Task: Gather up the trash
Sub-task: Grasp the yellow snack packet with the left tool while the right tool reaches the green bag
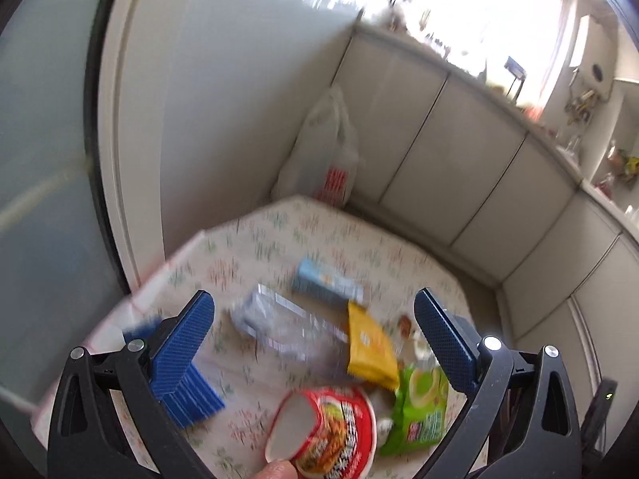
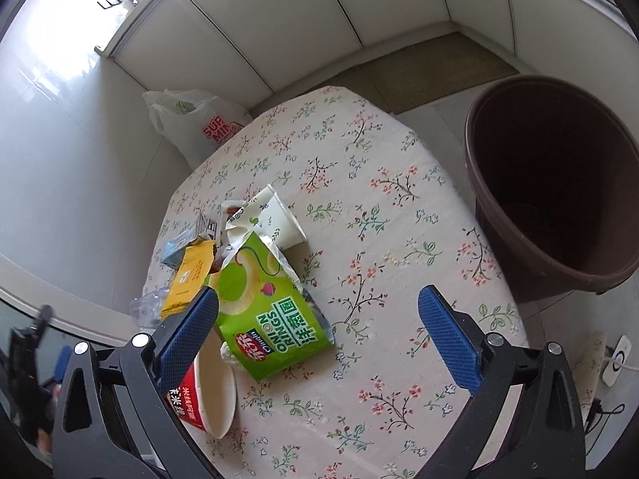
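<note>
Trash lies in a pile on the floral table [image 2: 399, 207]: a red noodle cup [image 2: 207, 391] on its side, a green onion-rings bag [image 2: 263, 311], a yellow packet [image 2: 191, 275], a white paper cup [image 2: 275, 219], a light blue carton [image 2: 177, 249] and a clear plastic bottle [image 2: 147, 307]. My right gripper [image 2: 319, 311] is open over the green bag's right edge. My left gripper [image 1: 311, 319] is open above the pile, with the clear bottle [image 1: 287, 327], yellow packet [image 1: 369, 343], red cup [image 1: 327, 427], green bag [image 1: 419, 407] and blue carton [image 1: 323, 281] between its fingers. This view is blurred.
A brown bin [image 2: 559, 183] stands on the floor by the table's right edge. A white plastic bag [image 2: 195, 119] leans in the corner behind the table. White cabinet fronts [image 2: 319, 20] run along the back. A blue brush [image 1: 187, 391] lies at the table's left.
</note>
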Available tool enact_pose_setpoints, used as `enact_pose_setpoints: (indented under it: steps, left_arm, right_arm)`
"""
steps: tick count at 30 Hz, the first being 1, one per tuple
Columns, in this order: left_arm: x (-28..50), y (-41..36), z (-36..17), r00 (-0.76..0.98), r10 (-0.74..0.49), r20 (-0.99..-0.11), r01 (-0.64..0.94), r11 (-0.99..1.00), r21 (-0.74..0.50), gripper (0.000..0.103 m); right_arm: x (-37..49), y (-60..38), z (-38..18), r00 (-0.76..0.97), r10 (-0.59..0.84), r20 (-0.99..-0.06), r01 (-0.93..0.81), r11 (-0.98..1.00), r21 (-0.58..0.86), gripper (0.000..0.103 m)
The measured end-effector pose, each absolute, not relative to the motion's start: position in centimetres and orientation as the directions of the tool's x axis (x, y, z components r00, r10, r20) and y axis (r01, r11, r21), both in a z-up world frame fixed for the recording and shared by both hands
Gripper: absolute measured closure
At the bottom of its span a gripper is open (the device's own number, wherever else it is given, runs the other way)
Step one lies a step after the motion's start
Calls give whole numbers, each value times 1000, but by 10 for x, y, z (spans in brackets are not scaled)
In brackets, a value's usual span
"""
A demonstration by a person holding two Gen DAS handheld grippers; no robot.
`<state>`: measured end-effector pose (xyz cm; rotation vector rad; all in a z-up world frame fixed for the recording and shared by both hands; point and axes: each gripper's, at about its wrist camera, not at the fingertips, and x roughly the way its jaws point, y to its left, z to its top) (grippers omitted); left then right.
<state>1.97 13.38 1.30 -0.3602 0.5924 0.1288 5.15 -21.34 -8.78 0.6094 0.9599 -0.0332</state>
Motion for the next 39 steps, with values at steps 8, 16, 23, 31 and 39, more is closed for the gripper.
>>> enact_pose_setpoints:
  steps: [8, 16, 23, 31, 39]
  left_arm:
    - [37, 149, -17, 596, 80, -799, -209, 976, -57, 6]
    - [79, 124, -20, 560, -86, -824, -133, 972, -192, 6]
    - [132, 79, -83, 349, -303, -887, -166, 912, -376, 19]
    - [145, 84, -118, 310, -433, -847, -301, 800, -519, 52]
    - [138, 77, -121, 343, -413, -844, -288, 809, -513, 86]
  right_arm:
    - [56, -213, -98, 536, 326, -779, 303, 787, 538, 7]
    - [63, -210, -104, 520, 328, -788, 317, 783, 535, 7]
    - [66, -228, -110, 508, 378, -774, 366, 718, 592, 7]
    - [67, -232, -105, 505, 395, -768, 343, 724, 598, 7]
    - [69, -229, -113, 473, 401, -784, 355, 728, 586, 7]
